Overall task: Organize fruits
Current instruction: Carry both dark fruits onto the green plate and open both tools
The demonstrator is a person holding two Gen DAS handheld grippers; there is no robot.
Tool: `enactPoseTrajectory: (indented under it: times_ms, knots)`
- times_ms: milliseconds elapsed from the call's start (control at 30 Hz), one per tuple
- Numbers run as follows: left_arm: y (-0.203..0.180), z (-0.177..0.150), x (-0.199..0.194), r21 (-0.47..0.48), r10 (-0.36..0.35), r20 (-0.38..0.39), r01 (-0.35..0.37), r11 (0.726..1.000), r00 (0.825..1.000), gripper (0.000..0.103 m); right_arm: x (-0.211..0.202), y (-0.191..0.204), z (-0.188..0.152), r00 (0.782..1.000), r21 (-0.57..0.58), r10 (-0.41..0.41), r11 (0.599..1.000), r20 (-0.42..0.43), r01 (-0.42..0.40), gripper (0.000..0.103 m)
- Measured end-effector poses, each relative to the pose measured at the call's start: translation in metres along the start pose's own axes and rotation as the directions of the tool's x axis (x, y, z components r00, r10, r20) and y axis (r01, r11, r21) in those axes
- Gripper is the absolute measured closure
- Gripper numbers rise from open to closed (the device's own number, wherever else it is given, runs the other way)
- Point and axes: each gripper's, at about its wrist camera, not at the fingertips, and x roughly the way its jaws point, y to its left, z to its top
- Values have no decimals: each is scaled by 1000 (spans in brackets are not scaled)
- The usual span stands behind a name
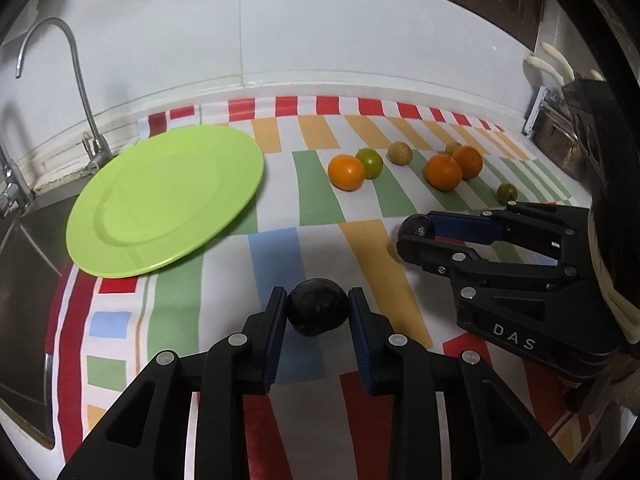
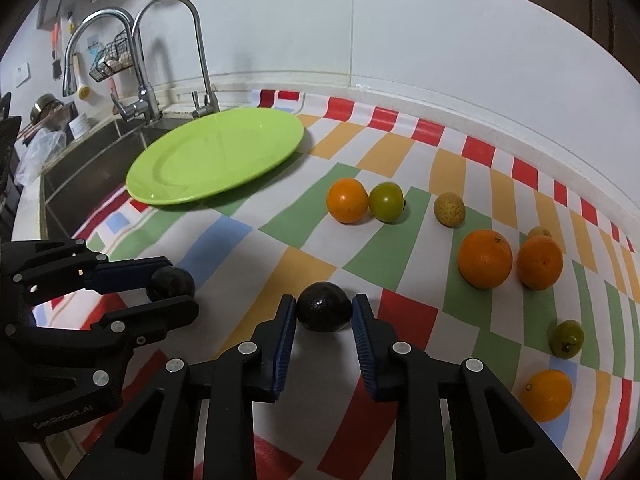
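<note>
Left gripper point(image 1: 318, 300) clamping dark fruit point(image 1: 318, 311), right gripper point(image 2: 324, 306) clamping another dark fruit point(image 2: 324, 313)

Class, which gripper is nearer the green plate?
Left. The left gripper sits just right of the green plate; the right gripper is farther right, toward the oranges.

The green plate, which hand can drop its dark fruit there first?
Probably left: the left hand-held gripper, pinching a dark fruit, is nearer the green plate than the right hand-held gripper.
</note>
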Motion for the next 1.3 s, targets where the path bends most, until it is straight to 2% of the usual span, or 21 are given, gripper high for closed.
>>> enactPoseTrajectory:
  times_ms: [333,700,967,1300]
  knots:
    - [18,10,-32,-21,31,74,-29,999,997,72,-25,19,14,998,7,-2,1000,69,1,73]
    - [59,19,-52,-24,63,116,-60,998,991,72,-35,52,40,992,35,-2,999,126,-2,73]
    - [99,30,-45,-7,83,120,-83,997,989,72,-16,76,66,992,36,13,999,129,-18,73]
    - [141,42,-4,0,67,48,-67,998,997,72,37,95,95,996,18,41,999,75,-42,73]
